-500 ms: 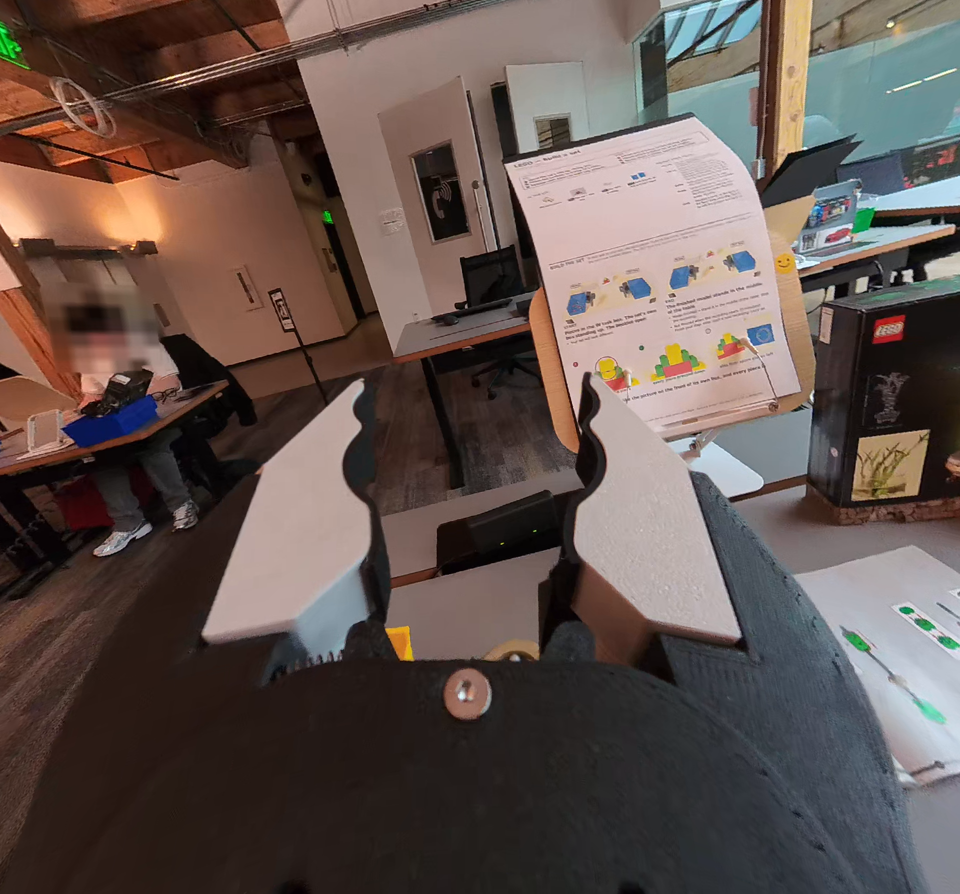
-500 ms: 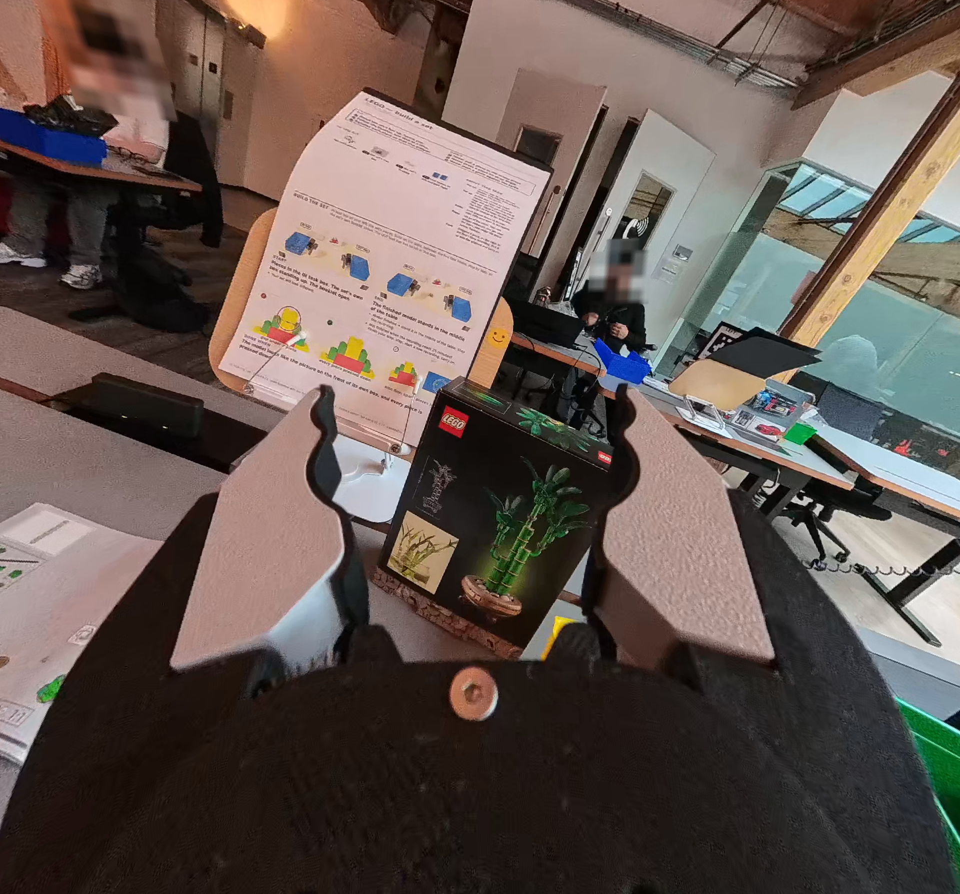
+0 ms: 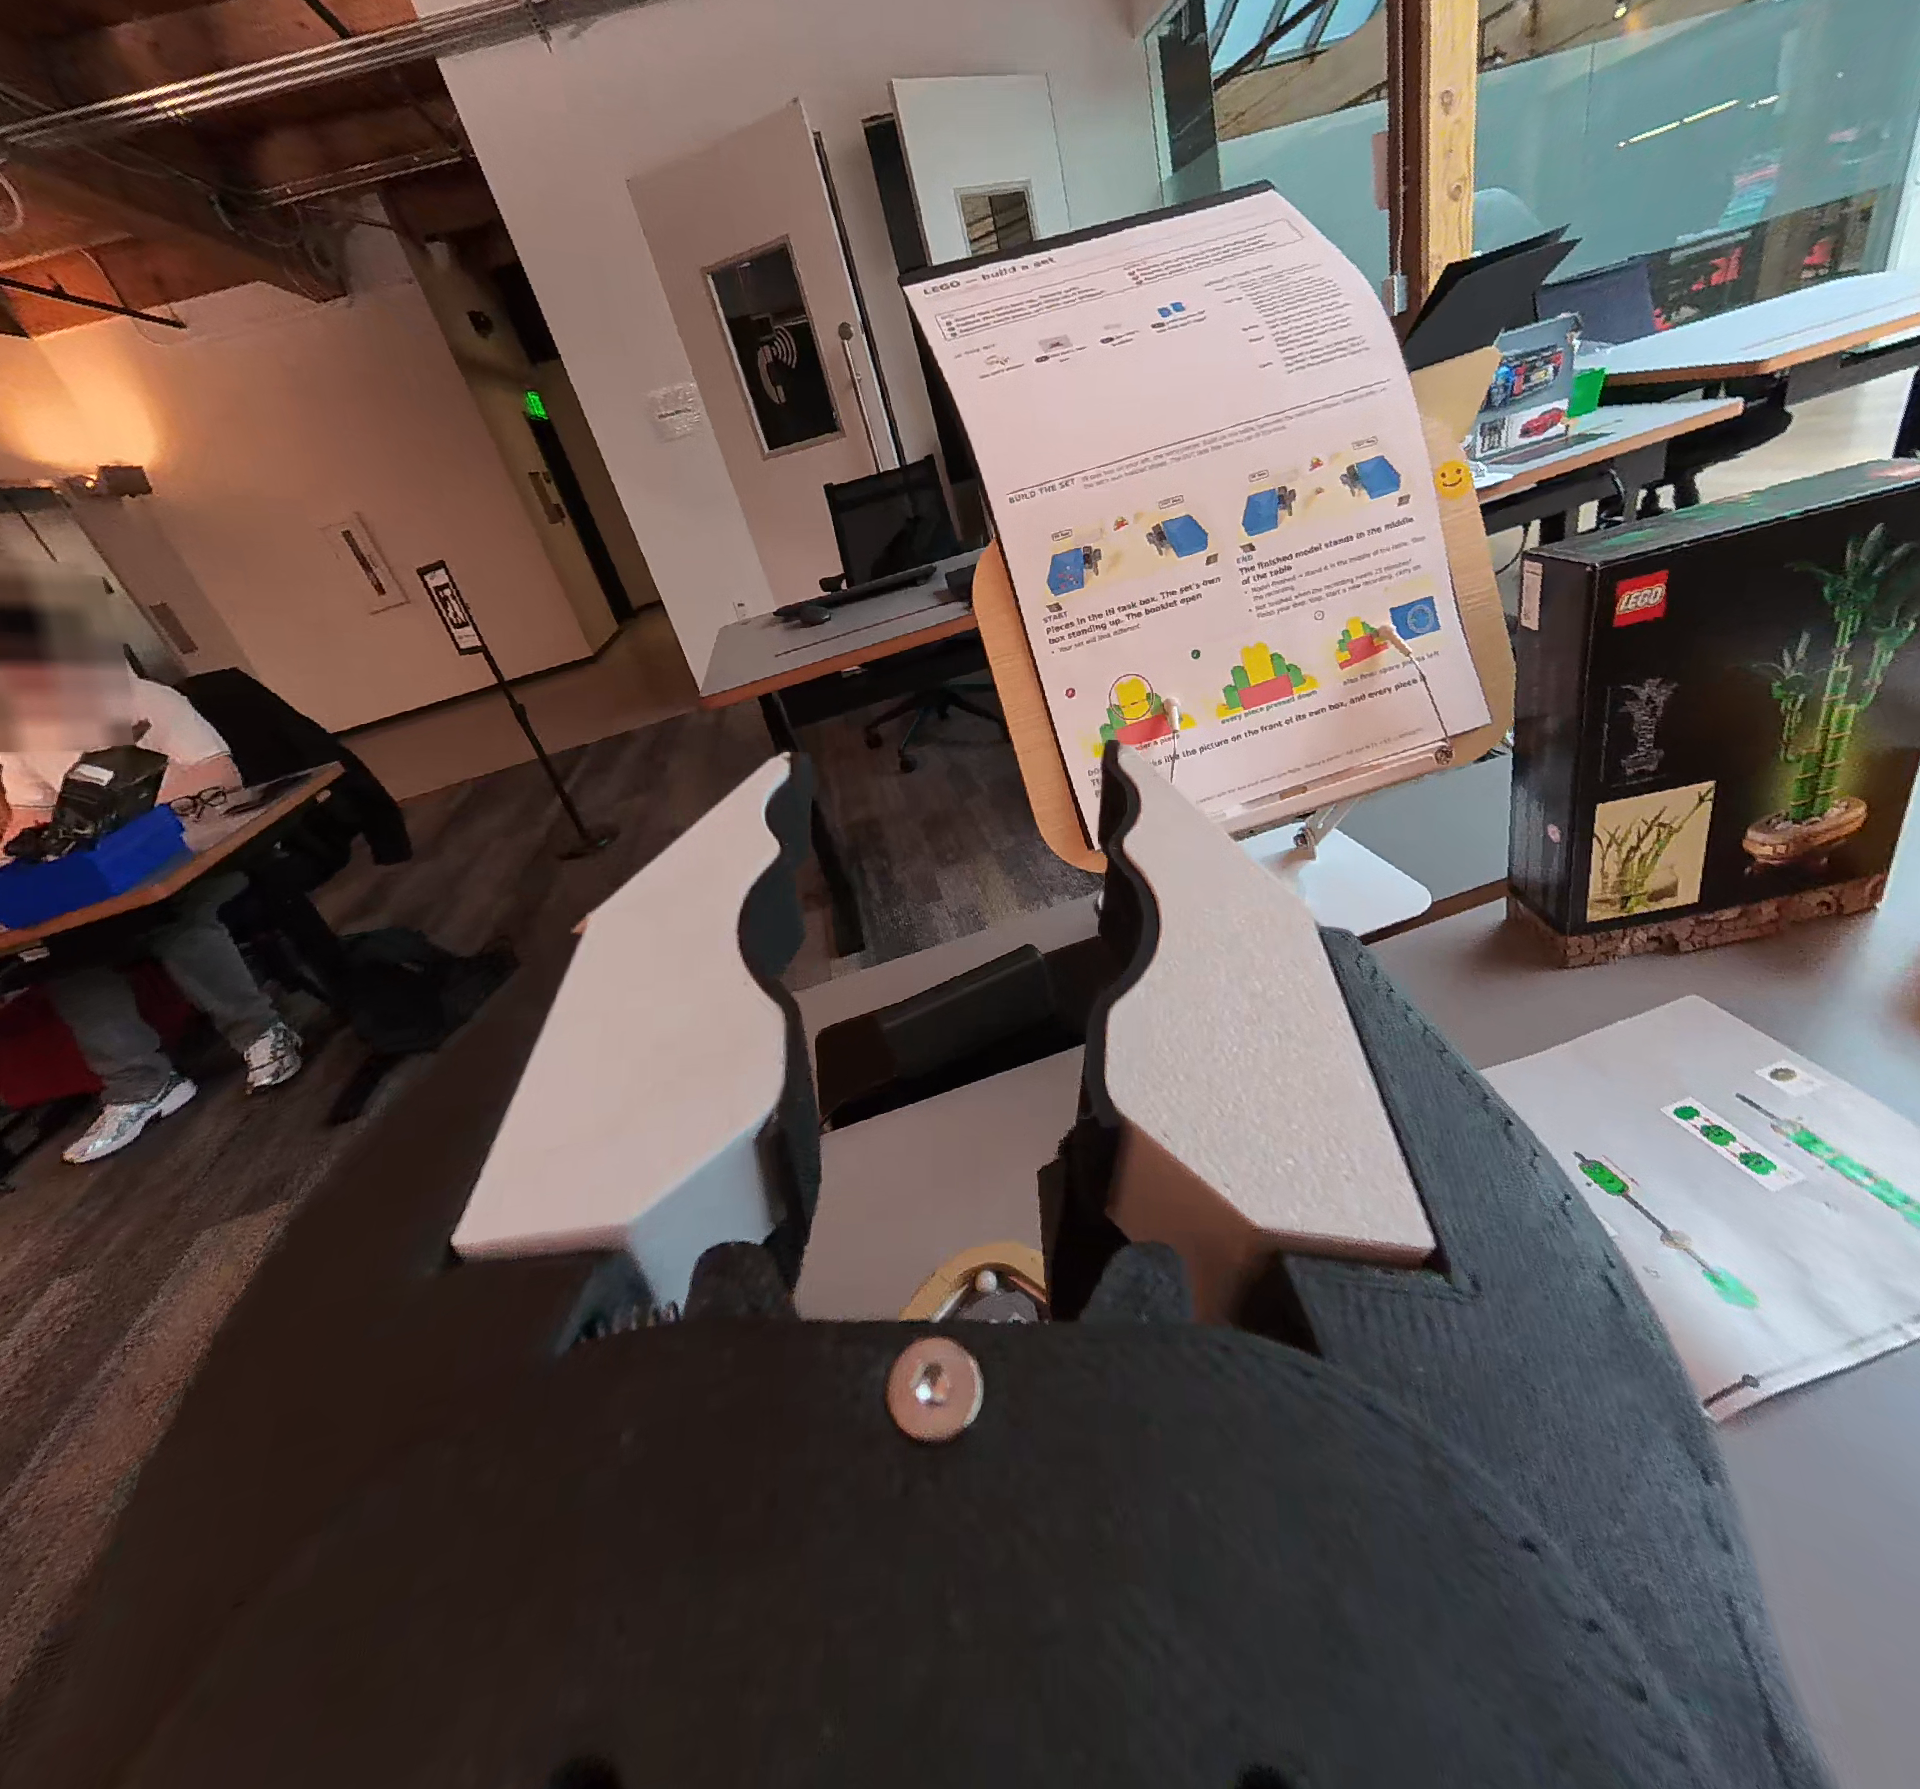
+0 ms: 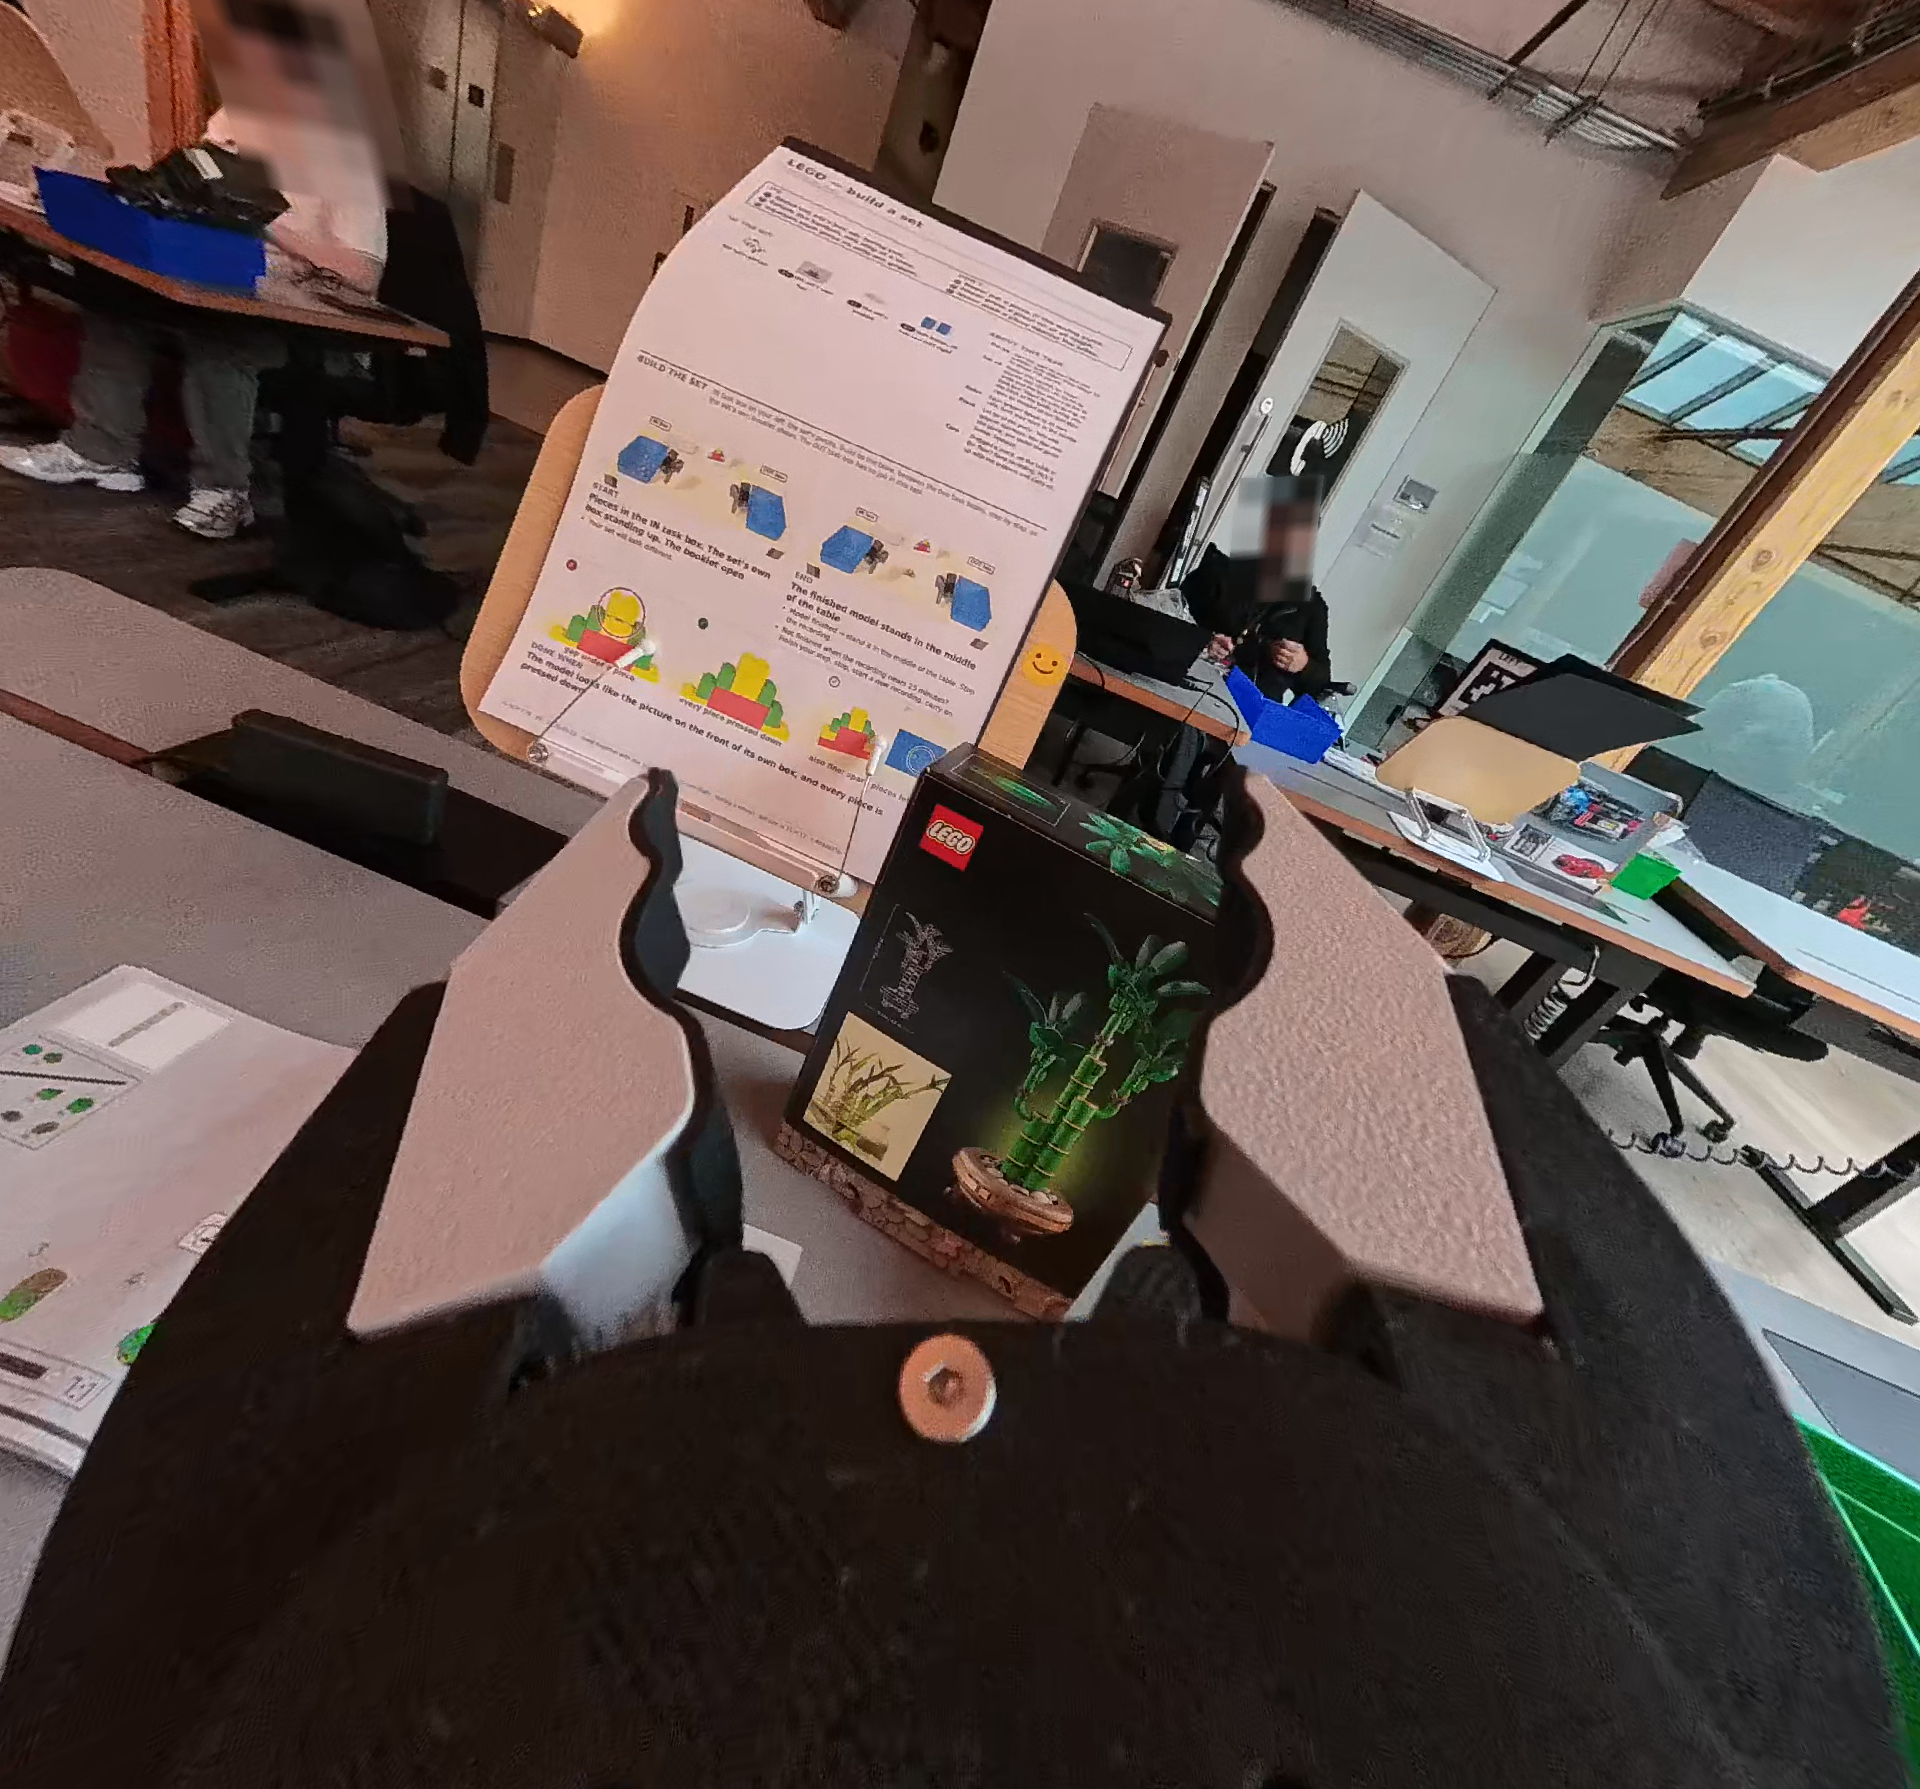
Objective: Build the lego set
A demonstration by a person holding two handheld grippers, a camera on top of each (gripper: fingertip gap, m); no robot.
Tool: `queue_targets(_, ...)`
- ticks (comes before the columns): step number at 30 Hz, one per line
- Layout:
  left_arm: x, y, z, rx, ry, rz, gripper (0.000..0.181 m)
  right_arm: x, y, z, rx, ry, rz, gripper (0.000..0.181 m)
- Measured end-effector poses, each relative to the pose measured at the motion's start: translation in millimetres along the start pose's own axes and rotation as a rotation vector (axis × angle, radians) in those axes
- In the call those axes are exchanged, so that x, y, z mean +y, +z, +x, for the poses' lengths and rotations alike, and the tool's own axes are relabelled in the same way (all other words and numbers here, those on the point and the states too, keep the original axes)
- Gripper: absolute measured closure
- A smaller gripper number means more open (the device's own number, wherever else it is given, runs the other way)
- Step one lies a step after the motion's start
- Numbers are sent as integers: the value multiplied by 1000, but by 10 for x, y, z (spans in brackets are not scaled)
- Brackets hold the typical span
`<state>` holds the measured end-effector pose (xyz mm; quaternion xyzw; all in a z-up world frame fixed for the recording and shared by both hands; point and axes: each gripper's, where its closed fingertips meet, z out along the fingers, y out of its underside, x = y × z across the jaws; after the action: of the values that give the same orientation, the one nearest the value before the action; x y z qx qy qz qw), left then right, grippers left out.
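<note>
A black lego set box (image 3: 1725,700) with a green bamboo plant picture stands upright on the grey table (image 3: 1787,1573), also in the right wrist view (image 4: 1029,1022). An open build booklet (image 3: 1745,1189) lies flat in front of it, at the left in the right wrist view (image 4: 114,1168). My left gripper (image 3: 951,783) is open and empty, raised above the table's far edge. My right gripper (image 4: 945,794) is open and empty, pointed at the box from a short distance. No loose bricks show.
A printed instruction sheet on a wooden stand (image 3: 1205,513) rises behind the box, also in the right wrist view (image 4: 831,513). A black device (image 4: 332,783) sits in a table gap. A green bin edge (image 4: 1870,1552) is at my right. People sit at far desks.
Both grippers have tilted and shifted slightly, so the box and the booklet show more fully in the left wrist view. Both stay open and empty.
</note>
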<state>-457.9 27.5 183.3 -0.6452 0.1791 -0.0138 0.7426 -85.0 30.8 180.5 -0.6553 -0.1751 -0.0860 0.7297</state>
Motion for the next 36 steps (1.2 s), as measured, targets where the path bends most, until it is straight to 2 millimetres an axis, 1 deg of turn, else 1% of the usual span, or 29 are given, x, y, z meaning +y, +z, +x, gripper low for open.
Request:
queue_targets(3,42,39,25,12,7,-18,130,3,9,4,0,1,-6,79)
queue_targets(7,19,49,97,23,25,-8,136,-61,-49,-4,-20,28,25,79)
queue_targets(10,48,75,175,54,19,-28,136,-57,-47,-37,-53,50,24,79)
queue_targets(11,67,80,201,62,26,-41,138,-47,-39,-49,-59,47,19,80)
queue_targets(12,85,78,239,74,40,-55,144,-42,-34,-61,-63,38,15,81)
queue_targets(14,88,54,344,107,61,-72,145,-45,-44,-96,-75,20,8,82)
queue_targets(17,4,-37,491,151,83,-54,145,-65,-73,-174,-117,11,14,88)
queue_targets(19,-105,-146,574,196,74,-11,146,-77,-74,-198,-139,26,25,92)
queue_targets(21,-220,-270,620,238,24,30,149,-60,-63,-222,-159,41,20,95)
queue_targets(23,-290,-381,645,255,-1,51,152,-53,-66,-240,-170,22,15,97)
queue_targets(26,-332,-449,714,259,28,53,155,-67,-60,-226,-179,38,32,103)
queue_targets(28,-289,-445,752,267,44,27,155,-27,-28,-238,-201,67,24,106)
queue_targets(30,-204,-456,754,289,50,-19,155,45,1,-250,-206,59,-9,107)
queue_targets(33,-75,-528,645,292,34,-72,155,80,-15,-224,-184,3,-34,108)
queue_targets(34,-3,-560,609,292,33,-91,156,62,-31,-212,-184,1,-24,109)
queue_targets(36,235,-624,532,288,25,-153,157,20,-56,-184,-198,38,4,112)
